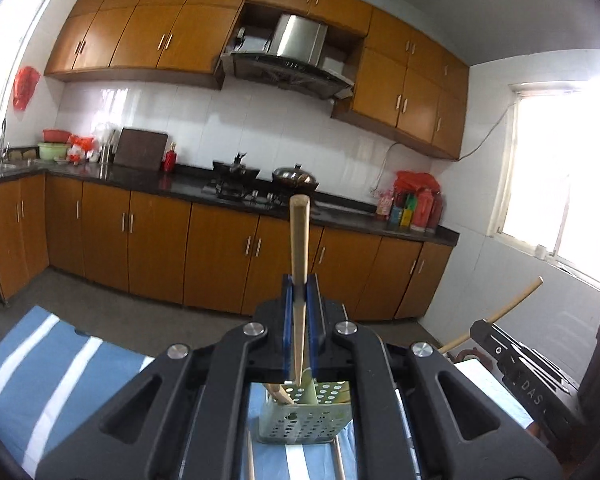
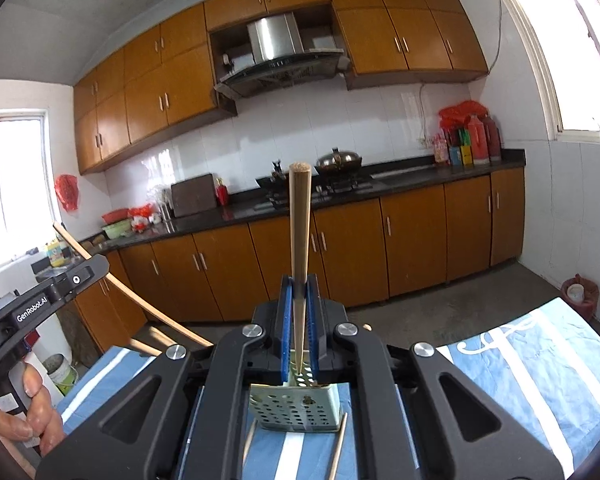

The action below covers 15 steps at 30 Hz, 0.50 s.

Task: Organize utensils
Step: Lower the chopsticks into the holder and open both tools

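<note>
My left gripper (image 1: 300, 284) is shut on a wooden chopstick (image 1: 299, 240) that stands nearly upright, its thick end up. Its lower tip hangs over a pale green perforated utensil basket (image 1: 304, 420) that holds a few sticks. My right gripper (image 2: 299, 284) is likewise shut on an upright wooden chopstick (image 2: 299, 232) above the same basket (image 2: 296, 412). Two loose chopsticks (image 2: 338, 444) lie on the cloth beside the basket. In the right wrist view the left gripper (image 2: 100, 264) shows at the left edge with its slanting chopstick (image 2: 140, 300).
The basket stands on a blue and white striped cloth (image 2: 540, 360). A person's hand (image 2: 32, 408) grips the left tool's handle. Behind are orange kitchen cabinets (image 1: 160, 236), a dark counter (image 1: 148, 180) with a stove and a wok (image 1: 296, 178), and bright windows.
</note>
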### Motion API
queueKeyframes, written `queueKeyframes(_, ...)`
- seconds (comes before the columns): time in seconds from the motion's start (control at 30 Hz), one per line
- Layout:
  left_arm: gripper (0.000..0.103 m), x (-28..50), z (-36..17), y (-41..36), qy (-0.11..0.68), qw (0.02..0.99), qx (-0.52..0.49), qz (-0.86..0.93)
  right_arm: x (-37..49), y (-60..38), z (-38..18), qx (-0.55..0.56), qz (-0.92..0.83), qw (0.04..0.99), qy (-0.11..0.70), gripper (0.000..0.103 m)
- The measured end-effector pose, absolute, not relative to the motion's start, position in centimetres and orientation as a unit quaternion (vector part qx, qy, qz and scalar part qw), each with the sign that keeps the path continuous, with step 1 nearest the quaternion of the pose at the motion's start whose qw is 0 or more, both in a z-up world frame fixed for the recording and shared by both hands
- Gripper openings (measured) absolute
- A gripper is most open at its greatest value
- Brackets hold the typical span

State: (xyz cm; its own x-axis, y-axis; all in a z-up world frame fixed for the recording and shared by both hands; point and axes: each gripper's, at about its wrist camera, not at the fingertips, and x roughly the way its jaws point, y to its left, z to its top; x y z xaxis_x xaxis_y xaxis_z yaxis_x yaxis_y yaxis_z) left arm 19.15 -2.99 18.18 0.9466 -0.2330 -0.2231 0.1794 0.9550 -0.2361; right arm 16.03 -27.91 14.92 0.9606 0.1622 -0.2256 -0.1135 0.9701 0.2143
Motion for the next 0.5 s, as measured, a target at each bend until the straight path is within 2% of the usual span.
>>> queueKeyframes(0.2, 0.008, 22.2, 14.7, -3.6, 0.167, 0.974, -0.113, -0.101, 17.9, -28.0, 12.9, 0.109, 0.070, 0.979, 0.159, 0.007)
queueKeyframes(0.4, 0.008, 23.0, 13.6, -3.2, 0.183, 0.972, -0.109, -0.100, 18.0, -27.8, 12.4, 0.108, 0.070, 0.976, 0.173, 0.010)
queueKeyframes(0.47, 0.011, 22.6, 13.8, -3.0, 0.182, 0.972, -0.113, -0.101, 17.9, -28.0, 12.7, 0.111, 0.069, 0.976, 0.171, 0.024)
queueKeyframes(0.5, 0.012, 22.4, 13.8, -2.8, 0.181, 0.971, -0.115, -0.101, 17.6, -28.2, 12.9, 0.114, 0.068, 0.977, 0.167, 0.027)
